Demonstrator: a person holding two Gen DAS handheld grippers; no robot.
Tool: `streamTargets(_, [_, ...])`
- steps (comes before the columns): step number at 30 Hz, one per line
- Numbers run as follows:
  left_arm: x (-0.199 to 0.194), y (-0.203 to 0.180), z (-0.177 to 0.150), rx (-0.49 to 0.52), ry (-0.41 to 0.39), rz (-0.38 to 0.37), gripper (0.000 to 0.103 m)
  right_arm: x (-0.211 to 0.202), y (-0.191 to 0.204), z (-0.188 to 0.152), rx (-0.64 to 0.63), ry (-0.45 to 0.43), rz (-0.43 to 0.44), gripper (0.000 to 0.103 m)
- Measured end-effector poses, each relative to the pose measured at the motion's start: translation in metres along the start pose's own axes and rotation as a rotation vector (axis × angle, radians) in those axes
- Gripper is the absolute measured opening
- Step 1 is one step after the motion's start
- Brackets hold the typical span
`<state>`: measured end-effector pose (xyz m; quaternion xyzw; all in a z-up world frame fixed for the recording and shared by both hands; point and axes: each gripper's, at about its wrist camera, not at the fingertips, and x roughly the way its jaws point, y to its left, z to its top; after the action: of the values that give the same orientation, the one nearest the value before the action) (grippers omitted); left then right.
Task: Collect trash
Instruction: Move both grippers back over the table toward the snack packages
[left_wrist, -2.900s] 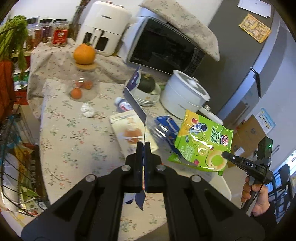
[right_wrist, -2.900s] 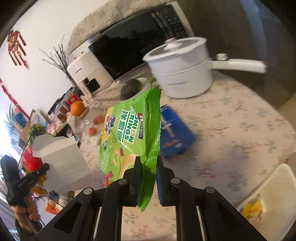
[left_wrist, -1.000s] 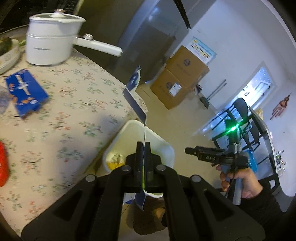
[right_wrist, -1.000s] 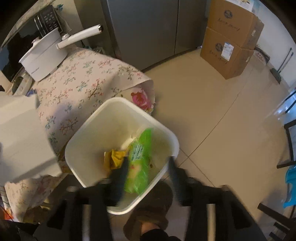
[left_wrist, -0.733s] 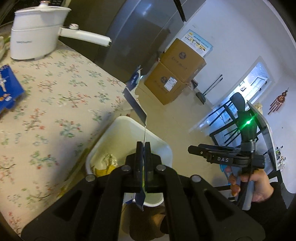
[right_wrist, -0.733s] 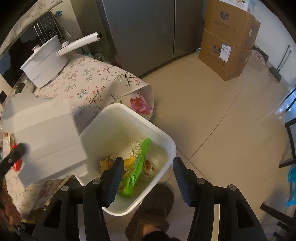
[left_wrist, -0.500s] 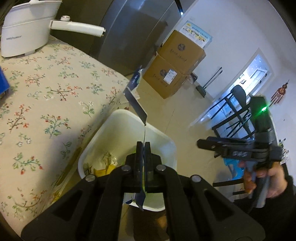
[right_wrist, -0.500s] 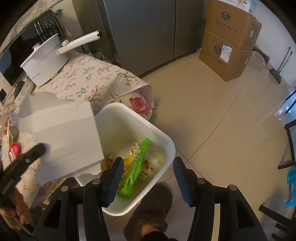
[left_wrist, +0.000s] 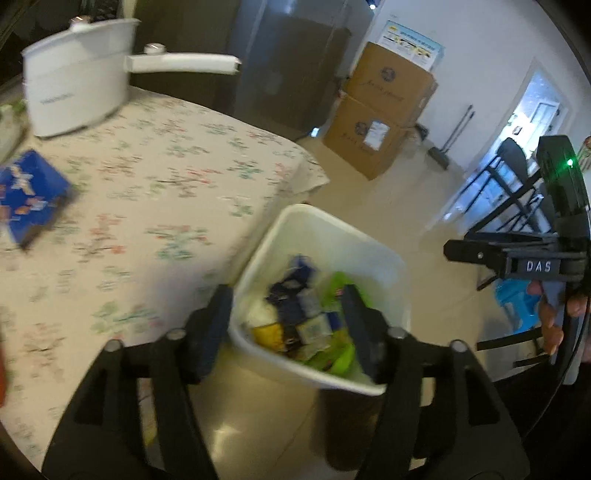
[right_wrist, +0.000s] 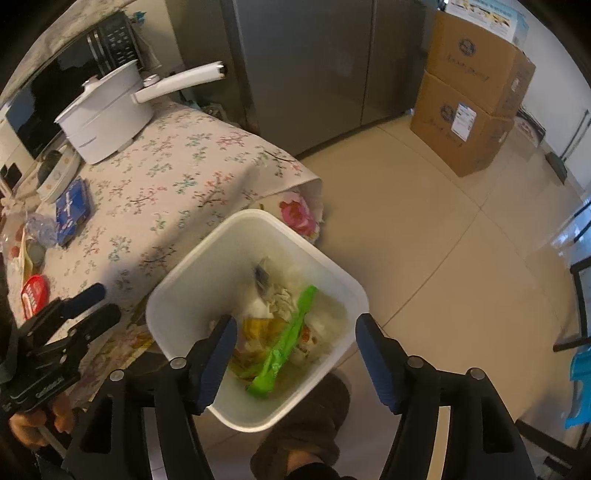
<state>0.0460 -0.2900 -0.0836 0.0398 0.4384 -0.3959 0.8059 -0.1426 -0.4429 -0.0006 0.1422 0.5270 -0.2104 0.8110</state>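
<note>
A white trash bin (right_wrist: 255, 216) stands on the floor at the table's corner. In it lie a green snack bag (right_wrist: 288, 347), yellow wrappers and a blurred blue and white carton (right_wrist: 262, 277). From the left wrist view the bin (left_wrist: 321, 221) shows the blue carton pieces (left_wrist: 295, 295) beside the green bag (left_wrist: 340, 284). My left gripper (left_wrist: 286, 295) hovers over the bin, jaws opening with nothing between them. My right gripper (right_wrist: 295, 325) is also above the bin, jaws opening and empty. Each gripper appears in the other's view: the left gripper (right_wrist: 101, 304), the right gripper (left_wrist: 454, 251).
The table with a floral cloth (right_wrist: 177, 177) carries a white pot (right_wrist: 107, 118), a blue packet (right_wrist: 72, 206) and a red item (right_wrist: 35, 295). Cardboard boxes (right_wrist: 469, 110) sit by the fridge. A person's slipper (right_wrist: 306, 424) is beside the bin. Dark chairs (left_wrist: 517, 192) stand at the right.
My left gripper has opened and let go of the blue and white carton, which now lies in the bin. It has also sunk toward the bin. The right jaws stand wider.
</note>
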Motion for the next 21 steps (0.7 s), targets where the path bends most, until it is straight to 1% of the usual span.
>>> streamTargets(3, [-0.023, 0.014, -0.004, -0.003, -0.008, 0.083, 0.082, -0.004, 0.018, 0.006, -0.033, -0.014, 0.019, 0.071])
streamTargets(6, [-0.045, 0.034, -0.009, -0.035, -0.010, 0.166, 0.086, -0.005, 0.040, 0.011, -0.066, -0.031, 0.037, 0.076])
streamTargets(10, [-0.075, 0.067, -0.018, -0.107, -0.021, 0.261, 0.088, -0.002, 0.077, 0.019, -0.121, -0.046, 0.068, 0.081])
streamTargets(13, [-0.098, 0.096, -0.022, -0.166, -0.038, 0.326, 0.089, 0.008, 0.114, 0.023, -0.181, -0.038, 0.086, 0.082])
streamTargets(15, [-0.115, 0.122, -0.026, -0.212, -0.052, 0.383, 0.090, 0.012, 0.134, 0.023, -0.211, -0.031, 0.095, 0.082])
streamTargets(21, [-0.145, 0.192, -0.036, -0.350, -0.033, 0.512, 0.091, 0.028, 0.203, 0.031, -0.293, -0.025, 0.145, 0.083])
